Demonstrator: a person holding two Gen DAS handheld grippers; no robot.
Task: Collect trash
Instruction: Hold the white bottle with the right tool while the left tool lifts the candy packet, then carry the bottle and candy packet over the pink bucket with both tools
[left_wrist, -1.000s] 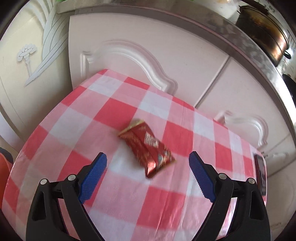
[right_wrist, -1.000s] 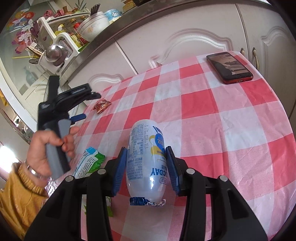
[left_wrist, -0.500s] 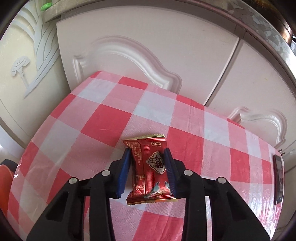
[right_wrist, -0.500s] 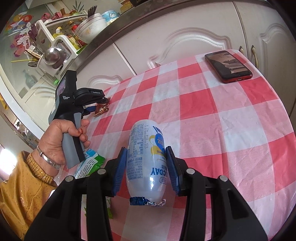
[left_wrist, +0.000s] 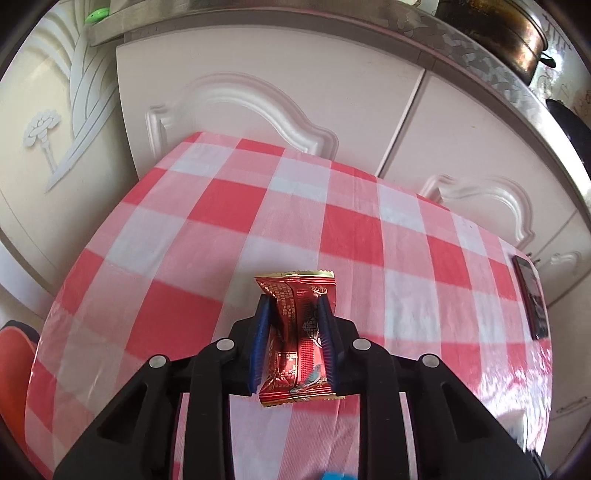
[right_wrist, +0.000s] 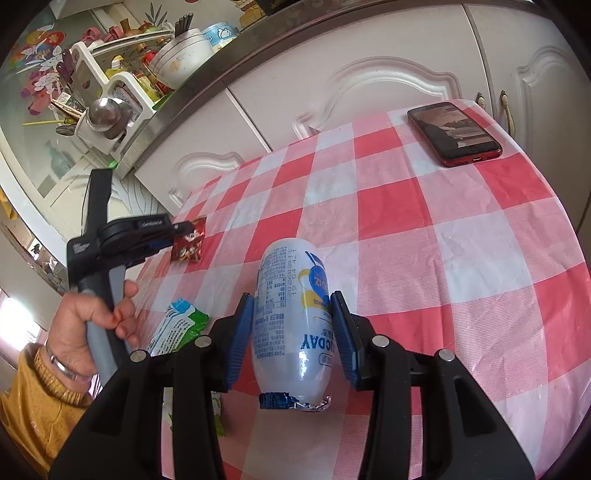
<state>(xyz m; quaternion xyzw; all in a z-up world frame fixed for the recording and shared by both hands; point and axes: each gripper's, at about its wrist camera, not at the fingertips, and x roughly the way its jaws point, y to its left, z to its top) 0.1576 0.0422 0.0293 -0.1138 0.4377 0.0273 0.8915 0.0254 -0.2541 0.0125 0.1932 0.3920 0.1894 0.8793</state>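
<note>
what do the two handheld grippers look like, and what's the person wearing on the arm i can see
Both the left gripper and the right gripper have black plastic frames with silver rivets and ribbed blue pads on the fingers. Seen from the right wrist view, the left one has a grey pistol-style handle with white lettering on its black body. The arm wears a mustard-yellow knit sleeve and a silver bracelet.
</note>
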